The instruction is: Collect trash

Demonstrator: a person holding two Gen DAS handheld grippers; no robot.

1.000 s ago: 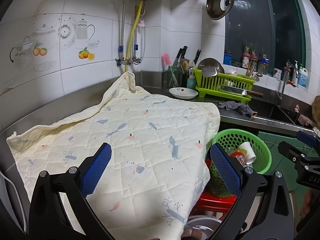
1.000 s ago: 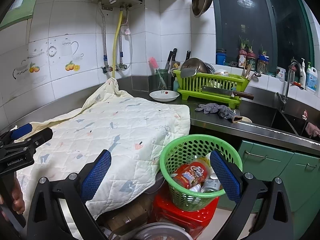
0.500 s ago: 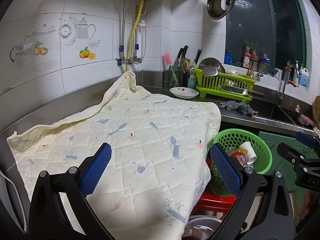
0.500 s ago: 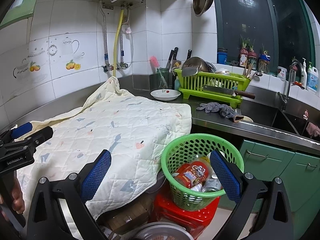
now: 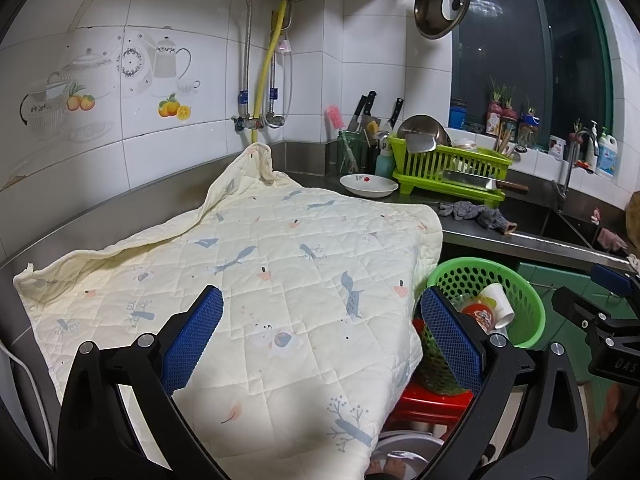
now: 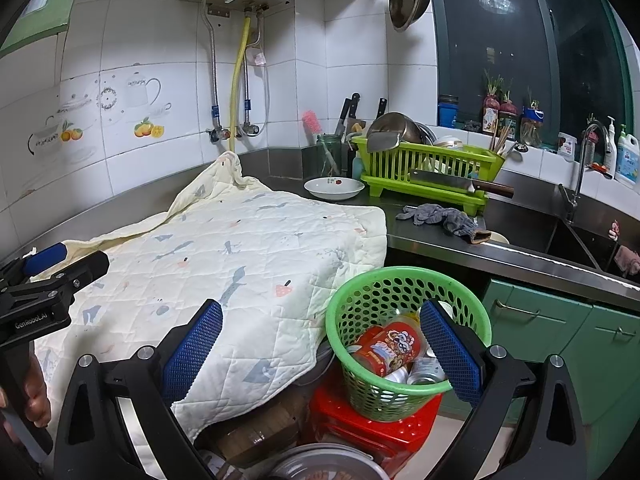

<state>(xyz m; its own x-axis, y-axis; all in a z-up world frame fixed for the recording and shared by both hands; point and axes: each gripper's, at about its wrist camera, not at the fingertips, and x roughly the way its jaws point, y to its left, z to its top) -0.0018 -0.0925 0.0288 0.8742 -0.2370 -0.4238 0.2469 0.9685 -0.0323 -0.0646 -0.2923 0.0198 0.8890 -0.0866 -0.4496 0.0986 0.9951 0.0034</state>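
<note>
A green mesh basket (image 6: 372,292) stands on a red stool (image 6: 352,424) beside the counter; it also shows in the left wrist view (image 5: 524,292). It holds a red snack container (image 6: 386,348), cans (image 6: 424,372) and a white paper cup (image 5: 498,304). My left gripper (image 5: 320,336) is open and empty above a cream quilted cloth (image 5: 248,272). My right gripper (image 6: 320,344) is open and empty, its right finger over the basket. The cloth (image 6: 224,256) bears no trash that I can see.
A steel counter (image 6: 440,240) carries a white dish (image 6: 334,188), a grey rag (image 6: 440,216) and a green dish rack (image 6: 424,168) with a cleaver. A sink (image 6: 572,236) with a tap lies at the right. Green cabinets (image 6: 560,332) stand below.
Both views have shifted very slightly; the grippers stay open and nothing has been picked up or dropped.
</note>
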